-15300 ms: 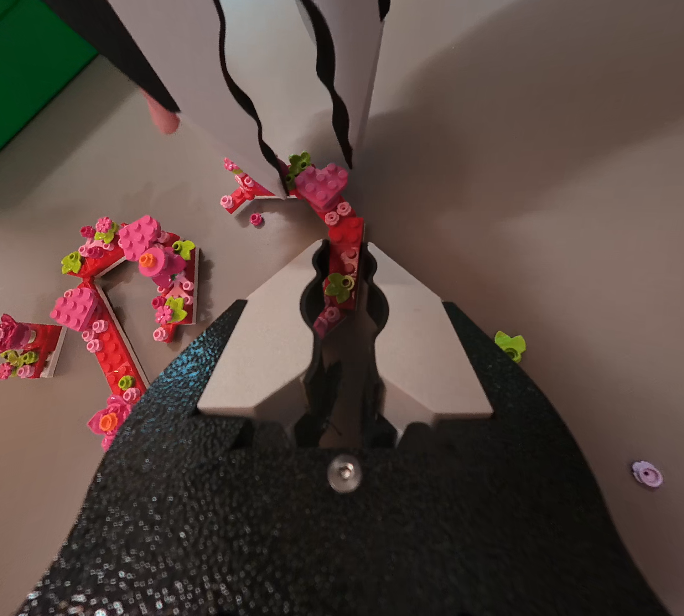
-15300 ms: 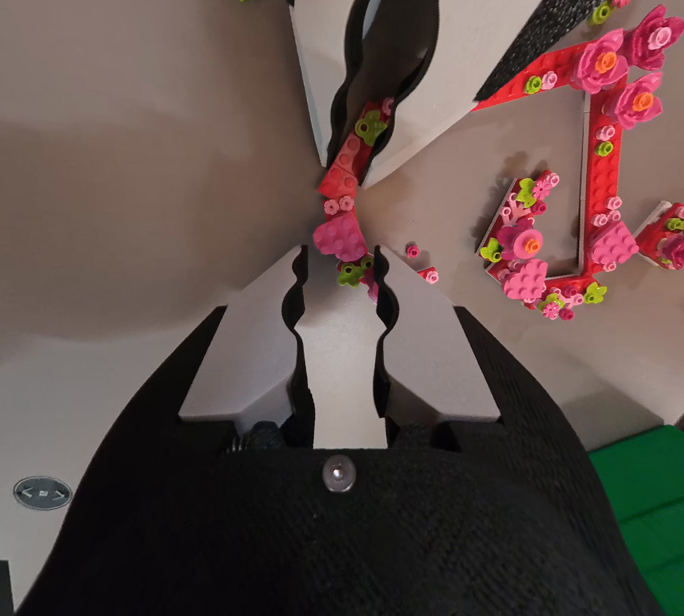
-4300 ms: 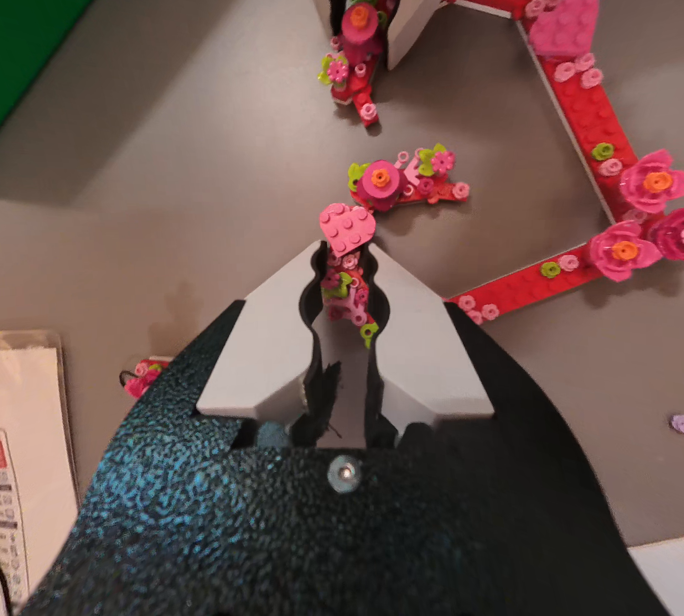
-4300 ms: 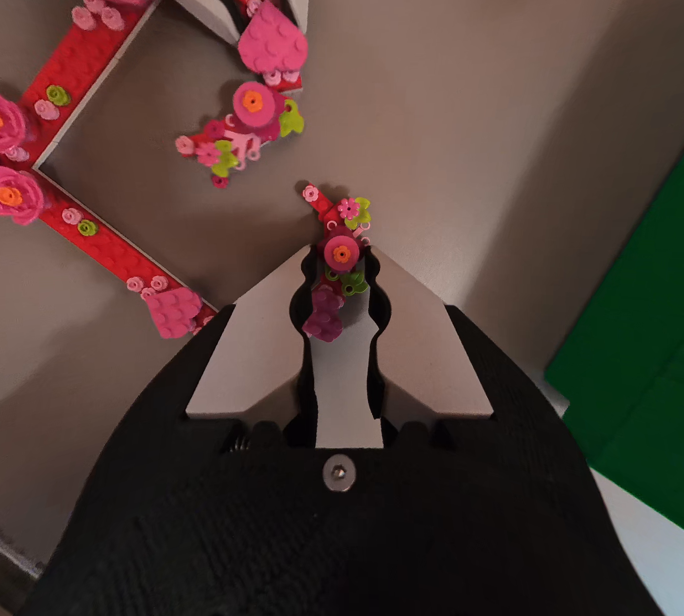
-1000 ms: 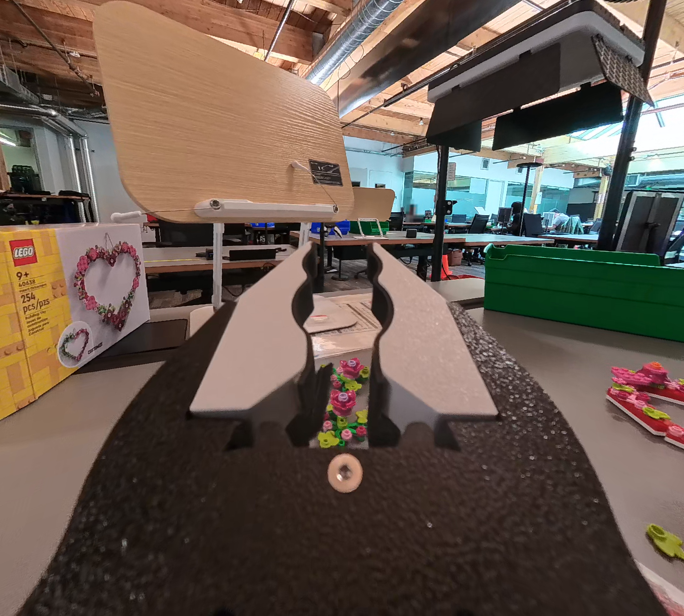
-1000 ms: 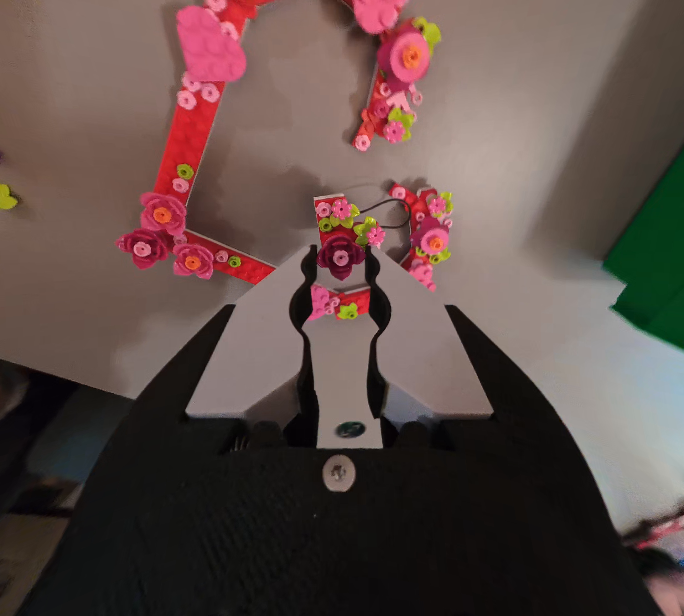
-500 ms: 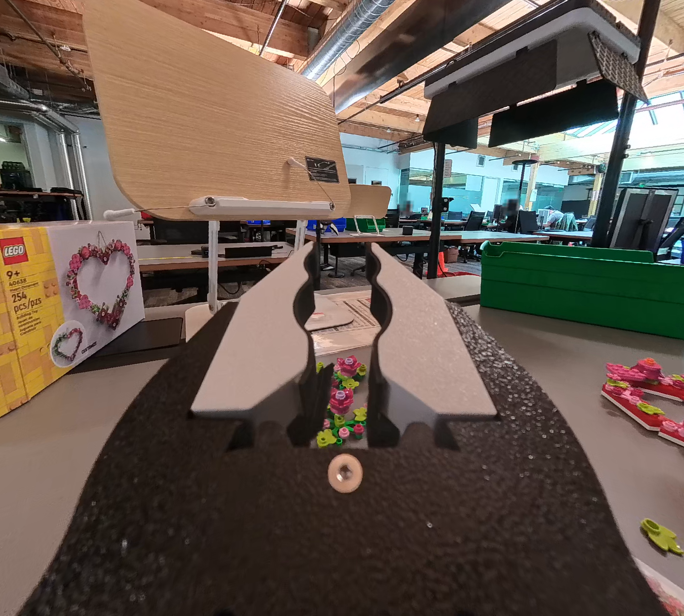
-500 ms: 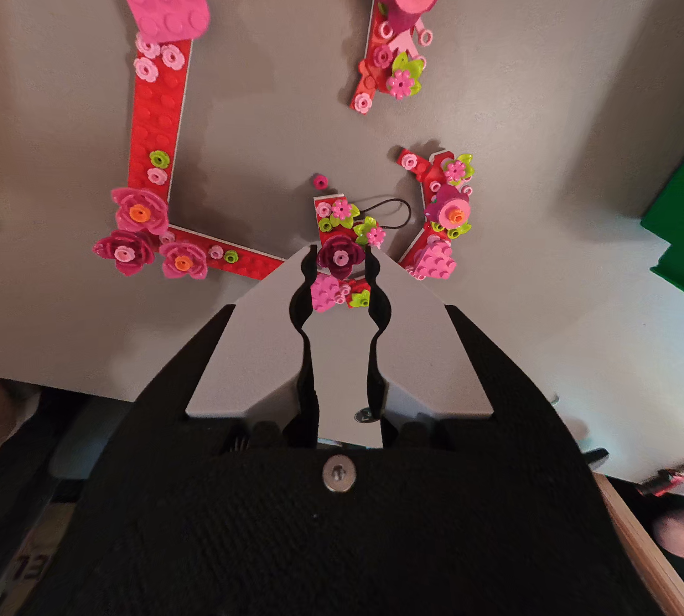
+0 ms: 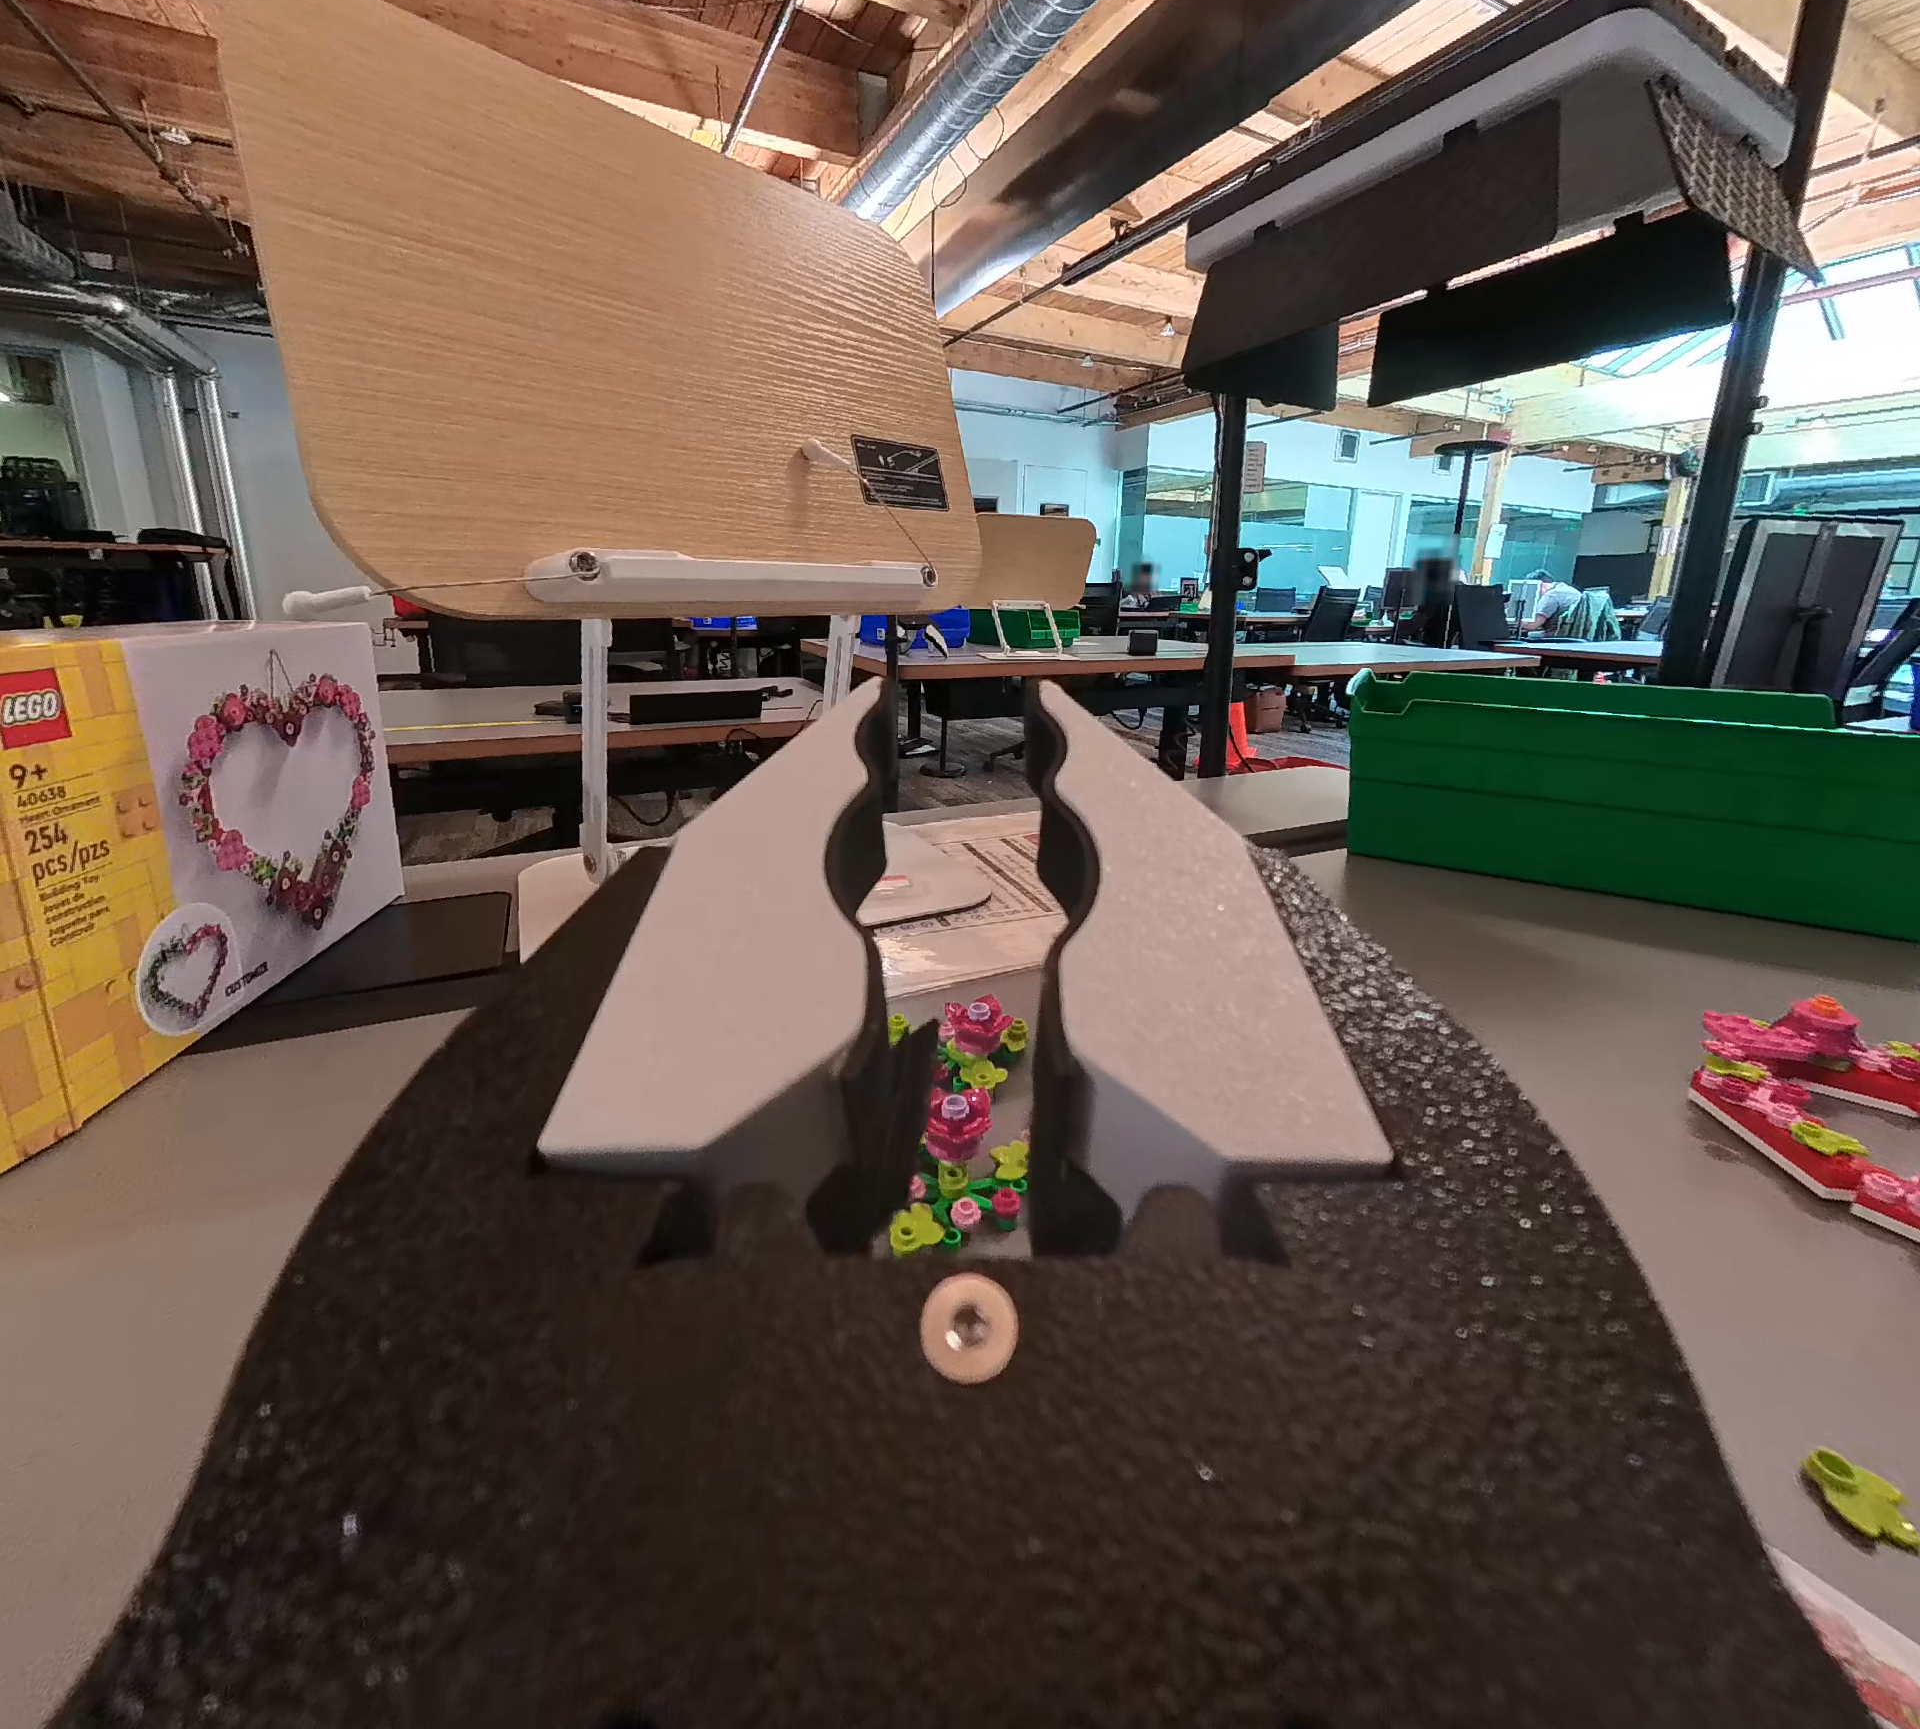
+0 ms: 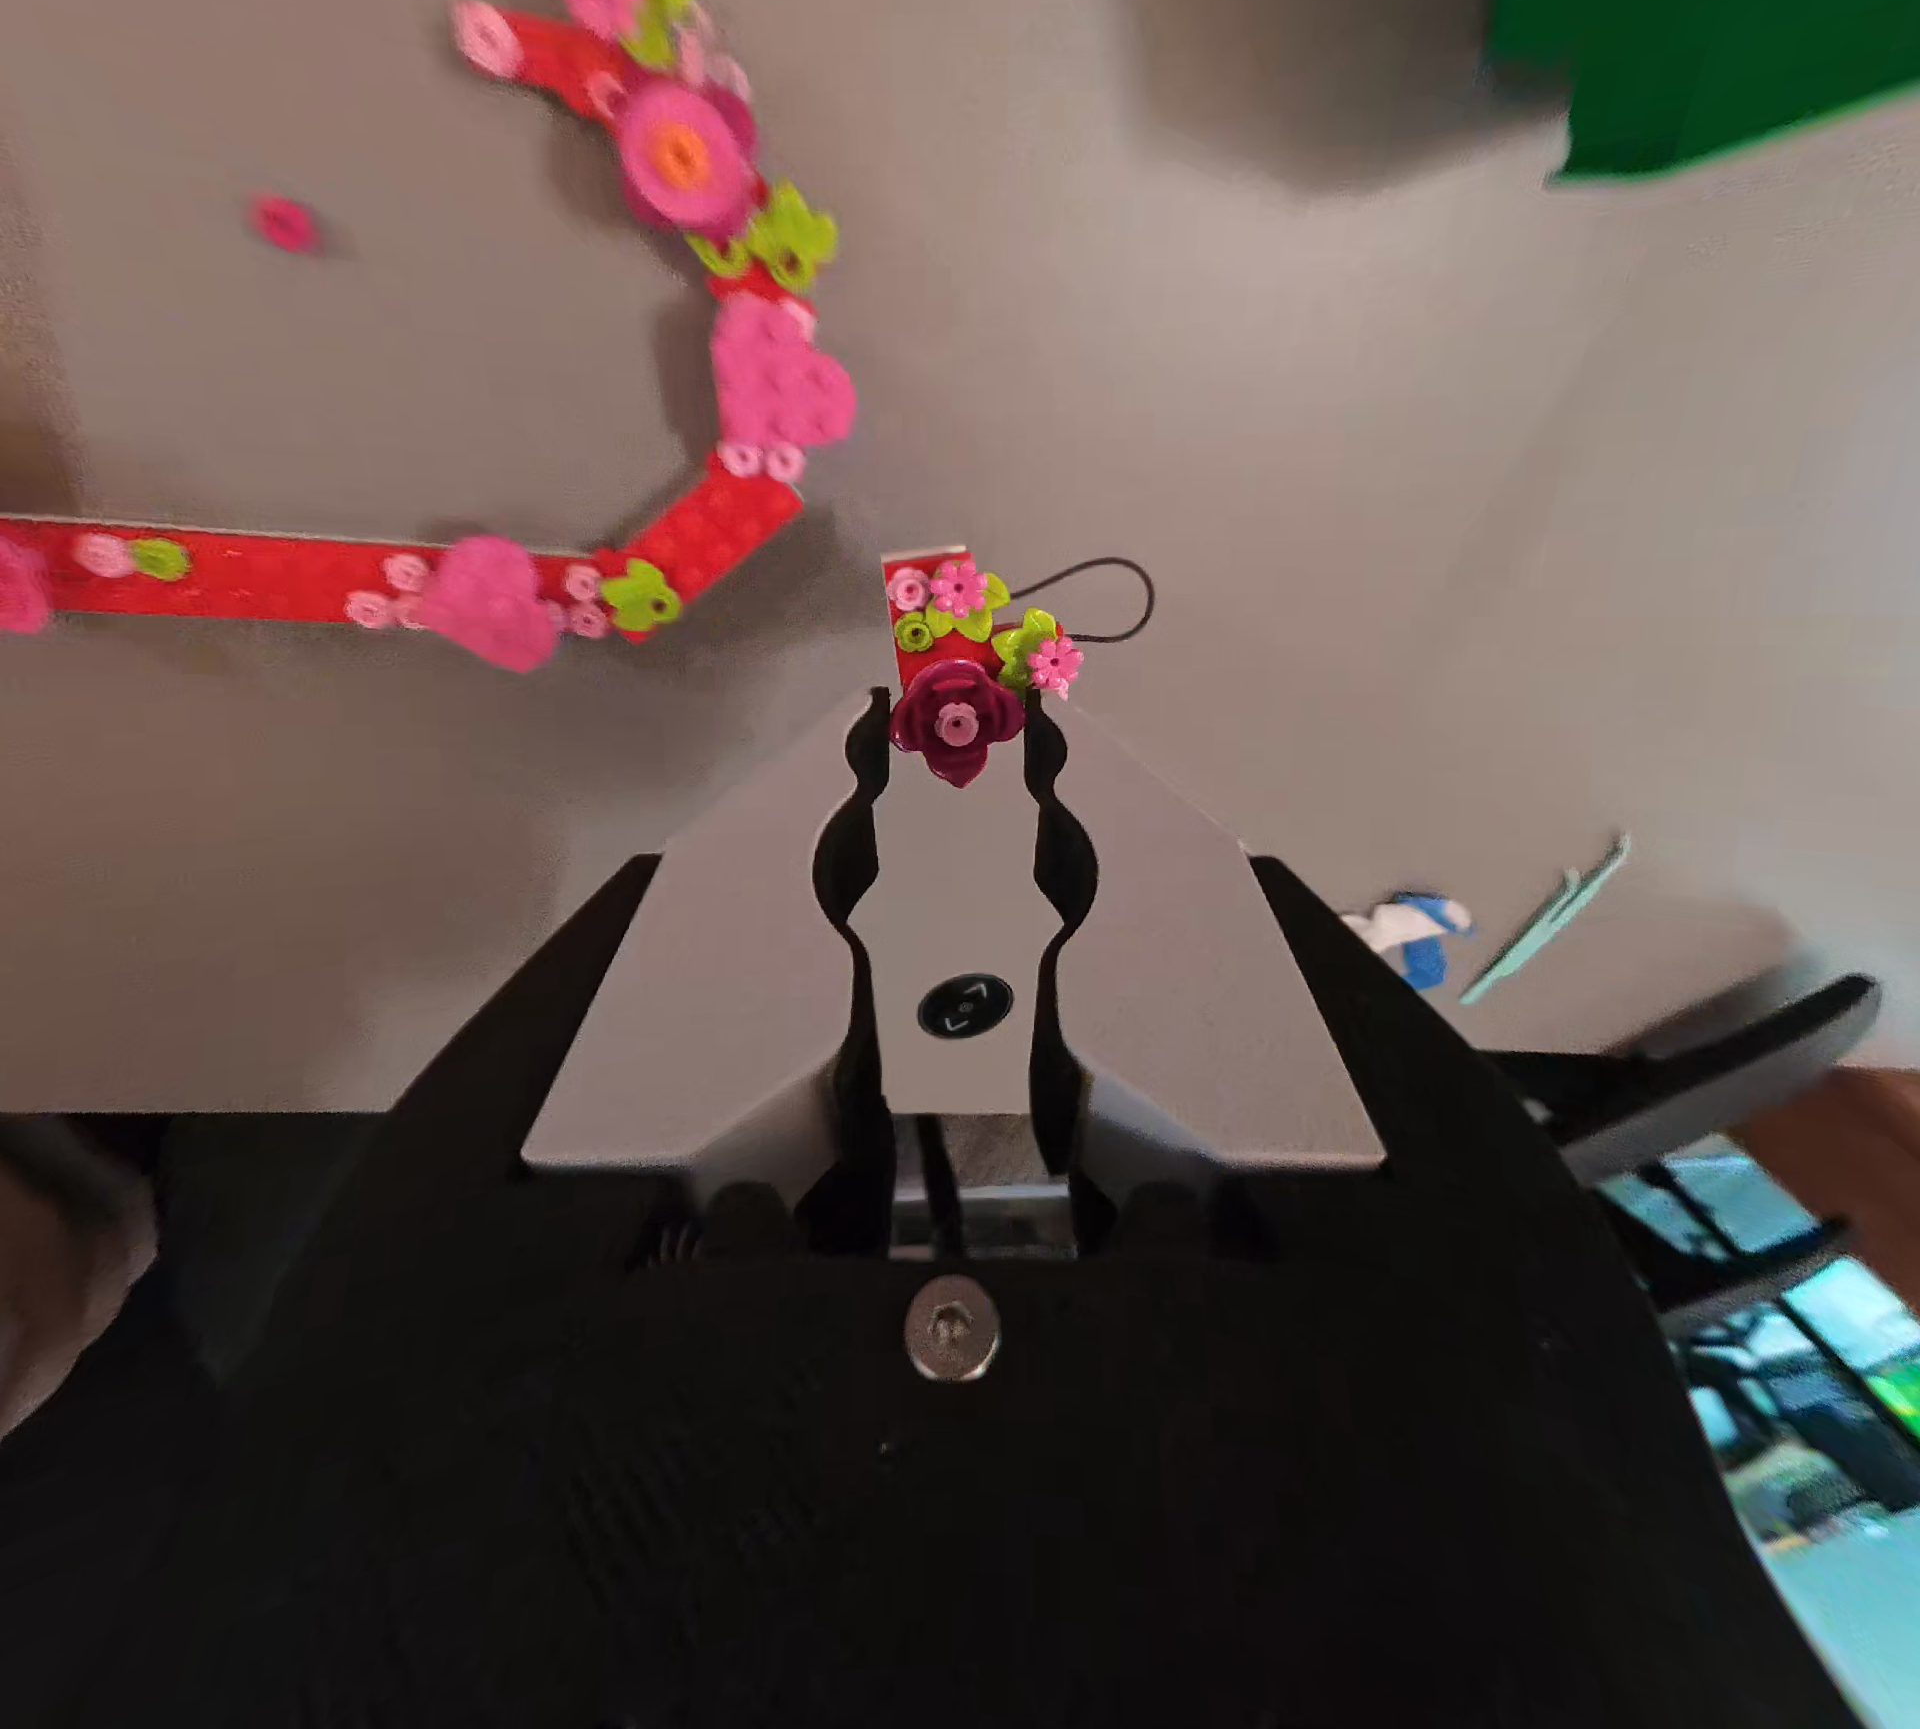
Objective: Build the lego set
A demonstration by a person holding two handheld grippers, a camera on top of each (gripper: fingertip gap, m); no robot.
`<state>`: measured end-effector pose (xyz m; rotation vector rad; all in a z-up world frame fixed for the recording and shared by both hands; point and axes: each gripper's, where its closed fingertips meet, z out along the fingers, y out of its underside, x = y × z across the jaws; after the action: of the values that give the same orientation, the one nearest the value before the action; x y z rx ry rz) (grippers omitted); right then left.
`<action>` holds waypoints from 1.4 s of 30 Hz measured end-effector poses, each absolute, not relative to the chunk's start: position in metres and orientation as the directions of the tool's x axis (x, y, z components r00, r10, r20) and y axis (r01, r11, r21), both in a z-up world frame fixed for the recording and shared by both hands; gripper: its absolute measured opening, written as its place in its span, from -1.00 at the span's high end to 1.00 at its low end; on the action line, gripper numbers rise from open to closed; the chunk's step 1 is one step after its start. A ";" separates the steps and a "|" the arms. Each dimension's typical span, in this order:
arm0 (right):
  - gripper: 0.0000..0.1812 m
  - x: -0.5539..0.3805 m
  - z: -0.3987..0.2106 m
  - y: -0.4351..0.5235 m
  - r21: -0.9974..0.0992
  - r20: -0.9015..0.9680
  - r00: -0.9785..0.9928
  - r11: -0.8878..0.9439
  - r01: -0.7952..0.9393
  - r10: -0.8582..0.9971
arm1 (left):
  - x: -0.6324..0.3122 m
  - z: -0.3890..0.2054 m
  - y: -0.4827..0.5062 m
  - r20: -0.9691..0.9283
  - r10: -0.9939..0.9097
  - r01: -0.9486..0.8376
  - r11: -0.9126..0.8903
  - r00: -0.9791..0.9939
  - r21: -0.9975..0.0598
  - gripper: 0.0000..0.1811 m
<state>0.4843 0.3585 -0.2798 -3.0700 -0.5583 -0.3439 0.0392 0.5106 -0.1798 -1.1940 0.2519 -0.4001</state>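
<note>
The right gripper holds a short red flowered segment by its near end — a dark magenta rose sits right between the fingertips, and the piece runs on toward 12 o'clock with a thin black cord loop curling off at about 1 o'clock. The jaws stand narrowly apart, closed on that piece.

The long red garland, the larger part of the heart, lies on the grey table at about 10 o'clock from those tips; its nearest free end, an angled red plate, points toward the held segment and is near but apart from it. That gap looks like the thing to close, so the right gripper is the nearer one.

The left gripper points out level across the room, its fingers parted by a narrow gap with nothing between the tips. Below its gap lies a small cluster of flowers and green leaves; whether it touches that cluster I cannot tell.
</note>
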 end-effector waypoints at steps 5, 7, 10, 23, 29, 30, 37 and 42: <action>0.73 0.503 -0.307 0.333 0.059 0.121 0.950 -0.958 0.282 0.287 | 0.040 -0.180 0.511 0.012 -0.430 0.161 0.312 0.903 -0.936 0.77; 0.73 0.502 -0.313 0.330 0.044 0.095 0.956 -0.961 0.274 0.277 | 0.041 -0.180 0.511 0.008 -0.431 0.158 0.313 0.902 -0.937 0.77; 0.73 0.495 -0.317 0.330 0.008 0.053 0.961 -0.963 0.270 0.270 | 0.041 -0.180 0.511 0.005 -0.432 0.155 0.313 0.902 -0.937 0.77; 0.69 0.446 -0.275 0.373 -0.267 0.156 0.889 -0.848 0.457 0.430 | 0.044 -0.181 0.511 0.007 -0.445 0.158 0.302 0.895 -0.940 0.78; 0.77 0.365 -0.301 0.379 -0.382 0.044 0.750 -0.682 0.623 0.660 | 0.045 -0.181 0.511 0.007 -0.449 0.159 0.301 0.893 -0.940 0.78; 0.78 0.365 -0.306 0.382 -0.382 0.048 0.750 -0.682 0.624 0.660 | 0.045 -0.181 0.511 0.010 -0.450 0.162 0.301 0.893 -0.940 0.78; 0.77 0.364 -0.326 0.387 -0.374 -0.018 0.758 -0.707 0.600 0.652 | 0.045 -0.182 0.511 0.011 -0.451 0.163 0.298 0.892 -0.941 0.77; 0.79 0.363 -0.326 0.390 -0.388 -0.047 0.759 -0.711 0.586 0.650 | 0.046 -0.182 0.512 0.009 -0.453 0.161 0.297 0.891 -0.941 0.78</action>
<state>0.3628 0.3898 -0.3261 -2.6043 -0.9492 0.2552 0.0457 0.5118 -0.1817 -1.2045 0.2802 -0.4152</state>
